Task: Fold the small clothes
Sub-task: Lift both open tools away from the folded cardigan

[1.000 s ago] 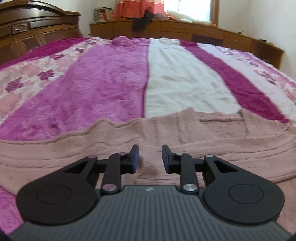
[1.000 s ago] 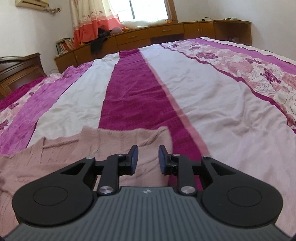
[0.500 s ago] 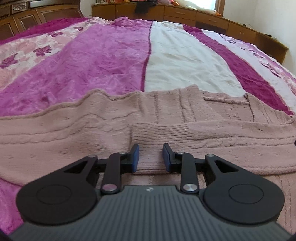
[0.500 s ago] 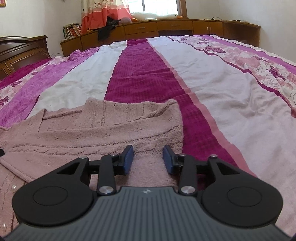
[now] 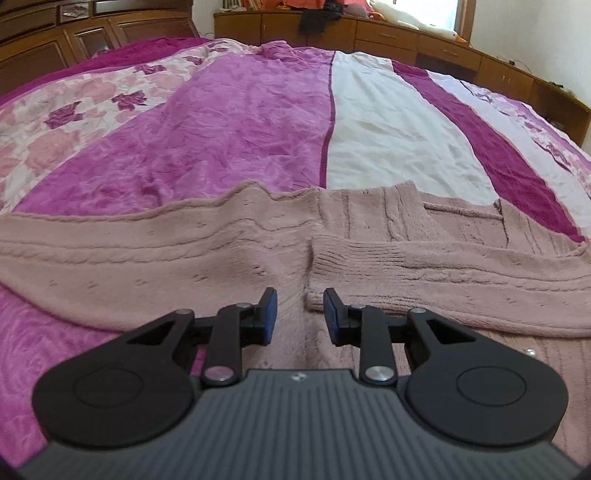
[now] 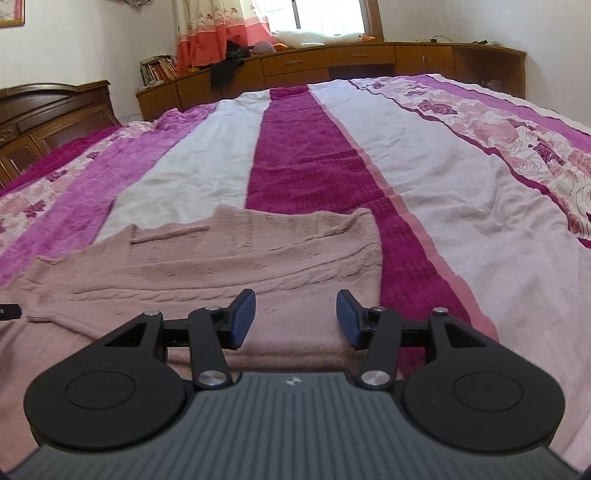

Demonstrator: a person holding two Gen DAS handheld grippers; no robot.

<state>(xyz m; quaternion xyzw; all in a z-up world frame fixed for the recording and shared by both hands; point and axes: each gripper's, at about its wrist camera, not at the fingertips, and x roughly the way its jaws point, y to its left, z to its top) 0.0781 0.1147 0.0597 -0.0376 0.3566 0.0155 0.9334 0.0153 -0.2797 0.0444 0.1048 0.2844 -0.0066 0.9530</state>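
Since half a second ago, my right gripper [image 6: 295,317] has spread its fingers wider, and both cameras have tipped up to show more of the room. My left gripper [image 5: 300,315] has its fingers parted too, with nothing between them; neither gripper holds anything.

The task's thing, a dusty-pink knitted cardigan [image 5: 229,254], lies flat across the near part of the bed [image 5: 240,122], directly under and ahead of both grippers. A sleeve [image 5: 424,277] is folded across its body, the ribbed cuff ending just ahead of my left fingers. In the right view the cardigan's side edge [image 6: 376,258] runs beside a dark magenta stripe of the blanket [image 6: 295,155].

Nothing stands on the bed beyond the cardigan. A dark wooden headboard [image 5: 74,33] rises at the left, and low wooden cabinets [image 6: 351,62] line the far wall under a curtained window [image 6: 221,33].

The blanket is plush, striped in magenta, white and rose prints, slightly creased. The cardigan's cable knit looks thick and soft, its far hem wavy.
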